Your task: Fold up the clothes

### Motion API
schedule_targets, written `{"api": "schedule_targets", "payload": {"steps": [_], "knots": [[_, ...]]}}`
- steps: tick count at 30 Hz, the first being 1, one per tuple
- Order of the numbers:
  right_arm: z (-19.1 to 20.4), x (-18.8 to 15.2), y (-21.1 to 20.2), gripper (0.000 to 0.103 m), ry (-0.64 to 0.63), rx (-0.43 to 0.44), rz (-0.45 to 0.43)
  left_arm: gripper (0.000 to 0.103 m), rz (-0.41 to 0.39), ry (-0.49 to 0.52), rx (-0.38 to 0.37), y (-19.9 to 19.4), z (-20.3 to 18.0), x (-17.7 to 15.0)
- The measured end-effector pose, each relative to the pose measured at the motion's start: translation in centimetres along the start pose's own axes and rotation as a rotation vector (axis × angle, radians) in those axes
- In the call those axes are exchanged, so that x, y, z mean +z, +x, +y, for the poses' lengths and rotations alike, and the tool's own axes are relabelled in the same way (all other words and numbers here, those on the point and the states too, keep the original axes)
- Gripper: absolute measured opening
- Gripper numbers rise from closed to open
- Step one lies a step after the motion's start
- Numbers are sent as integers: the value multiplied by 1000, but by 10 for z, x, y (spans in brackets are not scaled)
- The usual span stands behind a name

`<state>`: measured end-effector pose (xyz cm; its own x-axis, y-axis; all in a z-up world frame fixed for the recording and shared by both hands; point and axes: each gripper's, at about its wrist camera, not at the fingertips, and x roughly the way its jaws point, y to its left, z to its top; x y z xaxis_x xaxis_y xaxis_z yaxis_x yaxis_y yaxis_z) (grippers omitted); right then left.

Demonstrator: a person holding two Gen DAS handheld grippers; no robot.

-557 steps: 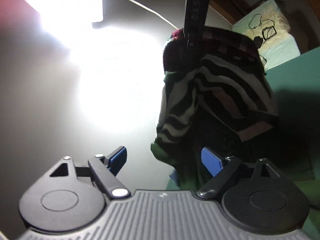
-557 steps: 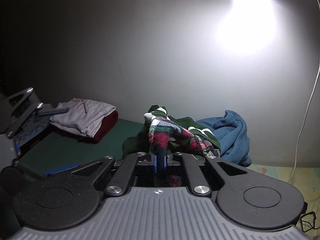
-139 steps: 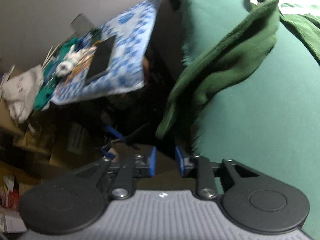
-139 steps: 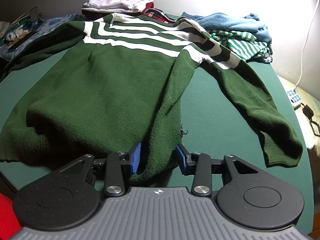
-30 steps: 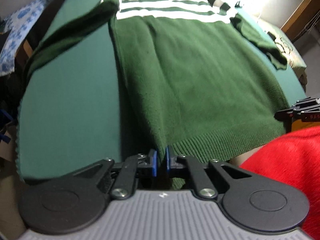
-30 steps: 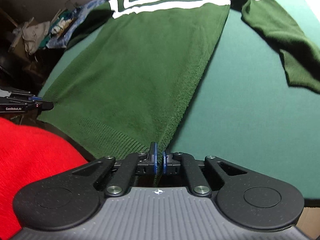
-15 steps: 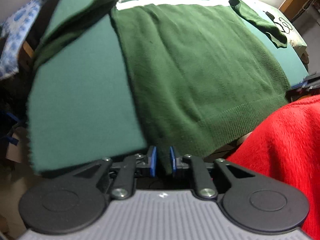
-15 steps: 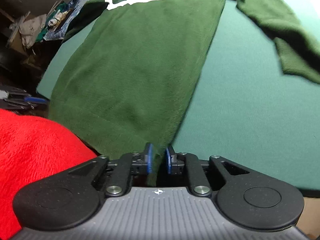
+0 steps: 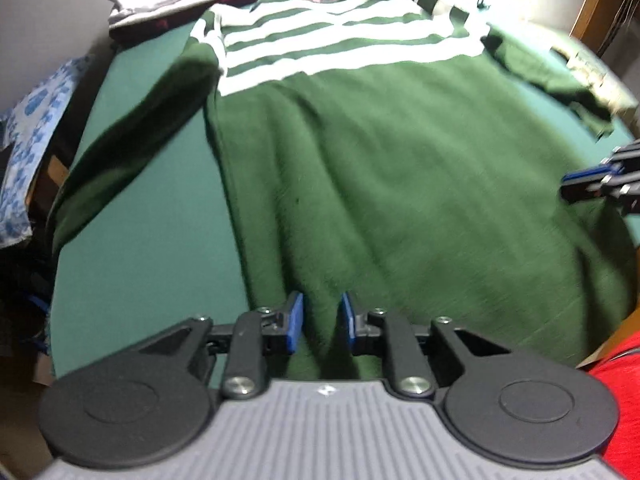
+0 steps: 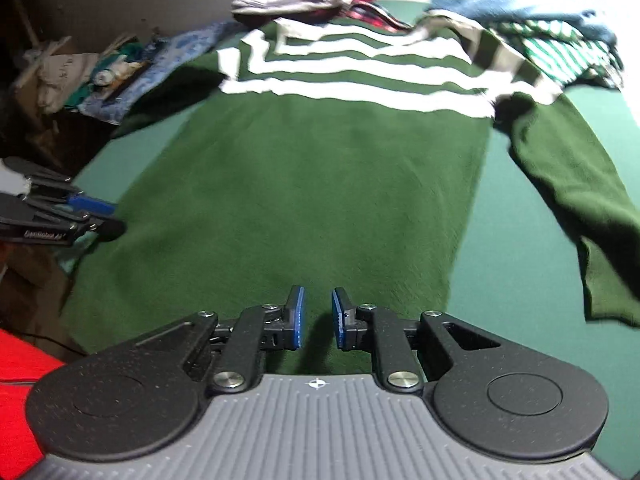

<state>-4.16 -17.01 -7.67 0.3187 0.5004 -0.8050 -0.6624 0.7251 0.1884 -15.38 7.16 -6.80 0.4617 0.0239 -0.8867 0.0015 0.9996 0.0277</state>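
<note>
both the left gripper [image 9: 320, 322] and right gripper [image 10: 316, 318] have just let go of the hem, jaws now apart; the dark green white-striped knit sweater [image 10: 304, 184] lies flat across the green tabletop [image 10: 516, 280], sleeves spread, ready for folding.

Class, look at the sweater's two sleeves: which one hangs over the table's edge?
The sleeve on the left tongs' side; its cuff drops past the table edge. The other sleeve lies wholly on the table.

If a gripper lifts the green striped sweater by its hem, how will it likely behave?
The green striped sweater would probably drape and sag rather than hold shape: it lies limp, with soft ripples. Its sleeves trail loose to the sides, so they would likely dangle. The thick, fuzzy knit suggests it won't slip easily on the green surface.
</note>
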Motion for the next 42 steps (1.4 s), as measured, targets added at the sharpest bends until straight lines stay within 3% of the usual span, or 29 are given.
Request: {"api": "schedule_targets", "payload": {"steps": [4, 7, 9, 12, 17, 19, 26, 32, 37, 39, 41, 42], "knots": [[-6, 0, -4, 0, 18, -25, -1, 34, 14, 13, 31, -5, 7, -11], [-11, 0, -7, 0, 32, -44, -2, 37, 31, 53, 56, -7, 6, -12], [-14, 0, -9, 0, 40, -57, -3, 32, -12, 74, 56, -11, 5, 0], [-19, 3, -8, 9, 47, -79, -9, 28, -96, 112, 60, -11, 0, 26], [-27, 18, 5, 10, 32, -128, -37, 28, -131, 119, 111, 31, -4, 60], [-30, 24, 11, 9, 25, -148, -49, 27, -134, 113, 137, 43, 1, 63], [-42, 44, 30, 2, 4, -217, -88, 37, -147, 128, 145, 40, 17, 51], [-38, 84, 50, 11, -8, -211, -124, 36, -201, 159, 116, 35, 16, 76], [-37, 117, 71, 13, -18, -224, -149, 32, -202, 138, 148, 70, 20, 108], [-46, 125, 80, 13, 1, -241, -146, 35, -196, 122, 171, 81, 26, 116], [-59, 125, 83, 13, 6, -276, -140, 50, -204, 118, 187, 83, 33, 115], [-66, 123, 83, 12, 10, -294, -139, 51, -209, 120, 196, 83, 36, 114]]}}
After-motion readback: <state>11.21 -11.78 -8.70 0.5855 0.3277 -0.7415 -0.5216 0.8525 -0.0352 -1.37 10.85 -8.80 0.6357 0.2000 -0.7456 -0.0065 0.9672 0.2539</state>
